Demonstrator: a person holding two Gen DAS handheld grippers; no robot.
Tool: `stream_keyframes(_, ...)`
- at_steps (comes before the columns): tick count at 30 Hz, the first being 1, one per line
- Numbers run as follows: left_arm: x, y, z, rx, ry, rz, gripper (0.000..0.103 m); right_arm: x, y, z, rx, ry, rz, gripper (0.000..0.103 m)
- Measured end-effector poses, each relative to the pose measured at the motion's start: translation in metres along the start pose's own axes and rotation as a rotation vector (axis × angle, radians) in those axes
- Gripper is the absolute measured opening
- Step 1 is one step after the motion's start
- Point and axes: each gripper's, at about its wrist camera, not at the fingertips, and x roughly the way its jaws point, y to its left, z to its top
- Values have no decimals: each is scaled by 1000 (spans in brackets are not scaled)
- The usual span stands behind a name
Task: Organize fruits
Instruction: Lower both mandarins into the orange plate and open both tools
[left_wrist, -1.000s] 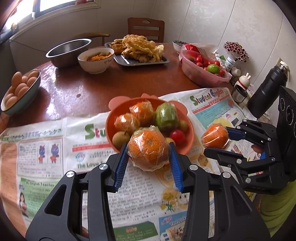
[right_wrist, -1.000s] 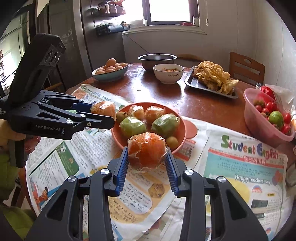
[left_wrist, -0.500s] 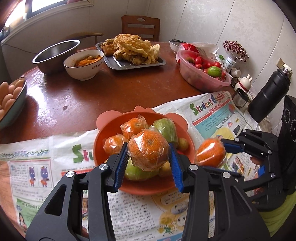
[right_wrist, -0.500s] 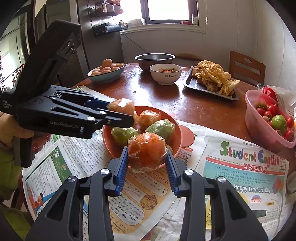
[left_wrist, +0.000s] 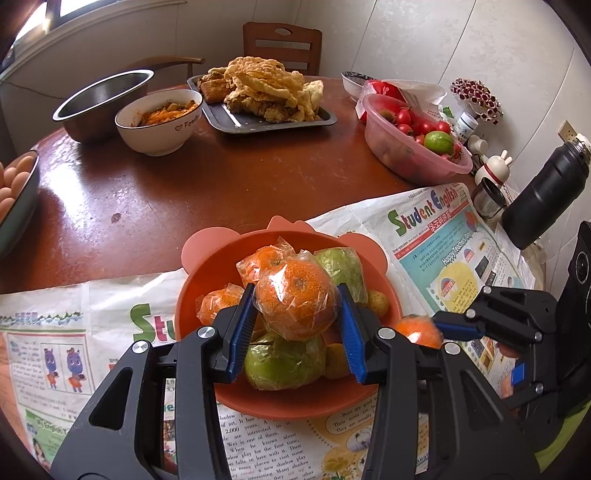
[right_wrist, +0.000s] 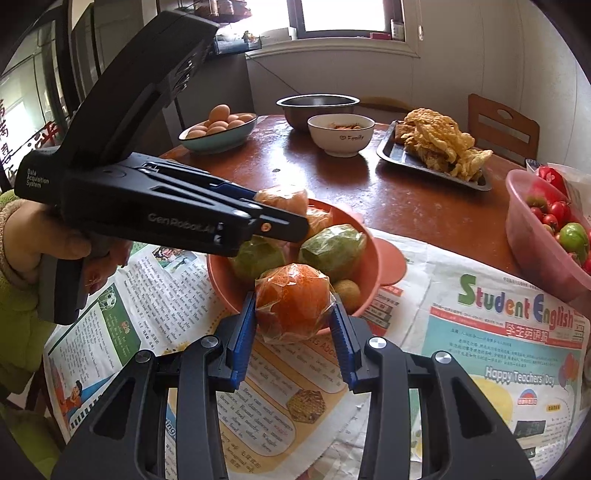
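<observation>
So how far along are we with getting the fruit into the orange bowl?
Done: several wrapped oranges and green fruits already sit in the orange plastic bowl. In hand: the left gripper holds a plastic-wrapped orange above the bowl's pile; the right gripper holds another wrapped orange just outside the rim. Left: release both into the bowl.

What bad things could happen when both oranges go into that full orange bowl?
The orange bowl is already heaped, so the wrapped orange in the left gripper might roll off the pile once let go. The right gripper brings its own wrapped orange to the same bowl, so the two grippers could bump. The plastic wrap looks slippery, so an orange might slip from the fingers.
</observation>
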Motion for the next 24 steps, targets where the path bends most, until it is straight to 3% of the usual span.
stream_keyframes(17, 3, 1, 1, -1, 2, -8, 35, 11, 6, 1, -12, 11, 6, 38)
stream_keyframes(24, 3, 1, 1, -2, 2, -8, 35, 7, 2, 1, 2, -7, -2, 54)
